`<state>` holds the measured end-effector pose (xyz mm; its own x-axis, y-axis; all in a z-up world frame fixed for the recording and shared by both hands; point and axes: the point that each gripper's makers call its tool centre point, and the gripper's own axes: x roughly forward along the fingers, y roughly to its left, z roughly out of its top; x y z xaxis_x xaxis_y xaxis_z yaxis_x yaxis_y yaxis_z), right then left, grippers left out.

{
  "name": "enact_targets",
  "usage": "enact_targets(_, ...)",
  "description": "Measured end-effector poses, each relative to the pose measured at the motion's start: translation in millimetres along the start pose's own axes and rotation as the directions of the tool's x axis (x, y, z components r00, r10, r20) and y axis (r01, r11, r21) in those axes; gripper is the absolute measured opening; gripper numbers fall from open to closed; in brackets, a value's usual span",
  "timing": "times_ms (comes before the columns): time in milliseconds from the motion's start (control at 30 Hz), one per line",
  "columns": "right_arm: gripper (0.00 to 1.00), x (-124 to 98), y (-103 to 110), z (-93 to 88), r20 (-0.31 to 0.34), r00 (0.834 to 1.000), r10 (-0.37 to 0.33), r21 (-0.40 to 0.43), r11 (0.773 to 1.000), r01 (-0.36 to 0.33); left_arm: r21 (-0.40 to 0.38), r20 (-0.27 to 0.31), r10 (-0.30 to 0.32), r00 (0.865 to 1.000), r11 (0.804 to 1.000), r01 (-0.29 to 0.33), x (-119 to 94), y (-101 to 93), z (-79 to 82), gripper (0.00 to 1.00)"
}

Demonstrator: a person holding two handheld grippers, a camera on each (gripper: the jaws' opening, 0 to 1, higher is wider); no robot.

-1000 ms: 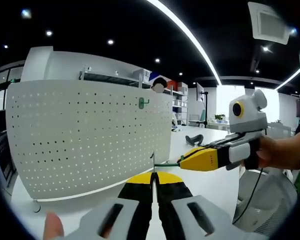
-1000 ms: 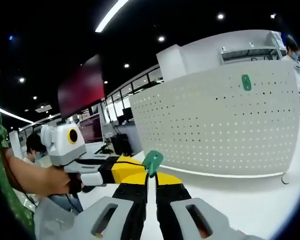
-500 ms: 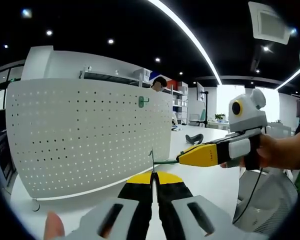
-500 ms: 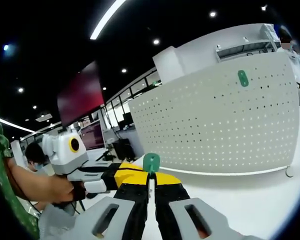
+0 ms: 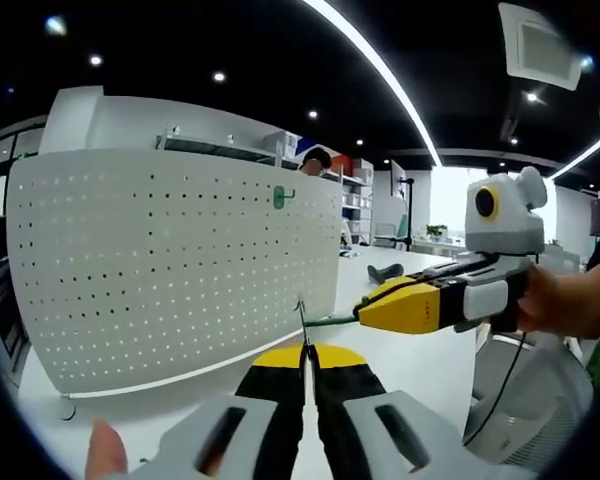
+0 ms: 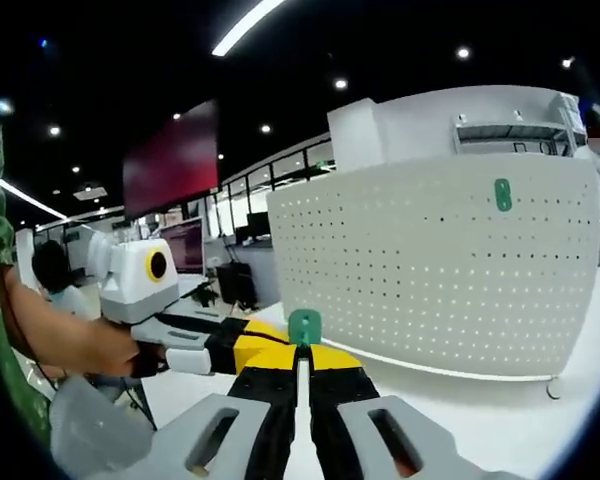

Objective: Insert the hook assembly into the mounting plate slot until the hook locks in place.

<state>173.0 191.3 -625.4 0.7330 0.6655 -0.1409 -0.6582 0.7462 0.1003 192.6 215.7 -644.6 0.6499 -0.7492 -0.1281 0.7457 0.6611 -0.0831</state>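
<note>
The white perforated mounting plate (image 5: 170, 260) stands upright on the table, and a green hook (image 5: 280, 197) hangs in its upper right area. My left gripper (image 5: 306, 350) is shut on the thin edge of a green hook assembly (image 5: 303, 322). Its green arm runs right into the yellow tip of my right gripper (image 5: 365, 318). In the right gripper view the mounting plate (image 6: 430, 270) carries the mounted hook (image 6: 502, 194). There my right gripper (image 6: 301, 352) is shut on the green hook assembly (image 6: 304, 326). The left gripper (image 6: 255, 345) meets it from the left.
A hand (image 5: 570, 300) holds the right gripper, above a white round fan guard (image 5: 530, 400). A fingertip (image 5: 102, 450) shows at bottom left. A black object (image 5: 385, 272) lies far back on the white table (image 5: 420, 365). A dark red screen (image 6: 170, 160) hangs behind.
Both grippers keep their hold on the hook assembly. The right gripper view has rolled more level, with the plate shifted in it. The left gripper view has tilted slightly.
</note>
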Motion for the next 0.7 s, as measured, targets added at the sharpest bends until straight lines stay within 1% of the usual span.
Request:
enact_targets(167,0.02,0,-3,0.0,0.006,1.000,-0.010,0.006,1.000,0.010,-0.015,-0.007,-0.005,1.000,1.000,0.005,0,-1.3,-0.4,0.02)
enact_targets(300,0.02,1,-4,2.7,0.014,1.000,-0.013,0.007,1.000,0.013,-0.036,0.002,-0.003,1.000,0.999,0.003,0,-2.1,1.1,0.02)
enact_targets(500,0.02,3,-3,4.5,0.018,1.000,-0.010,0.004,1.000,0.010,-0.043,0.007,-0.011,1.000,0.999,0.011,-1,-4.9,3.8,0.02)
enact_targets(633,0.02,5,-1,4.1,0.015,1.000,-0.007,-0.008,1.000,0.008,-0.034,0.011,-0.033,0.999,0.999,0.033,0,-11.6,7.2,0.02)
enact_targets(700,0.02,5,-1,4.0,0.013,1.000,-0.010,-0.018,1.000,0.010,-0.018,0.012,-0.050,0.999,0.999,0.050,0,-18.3,9.7,0.02)
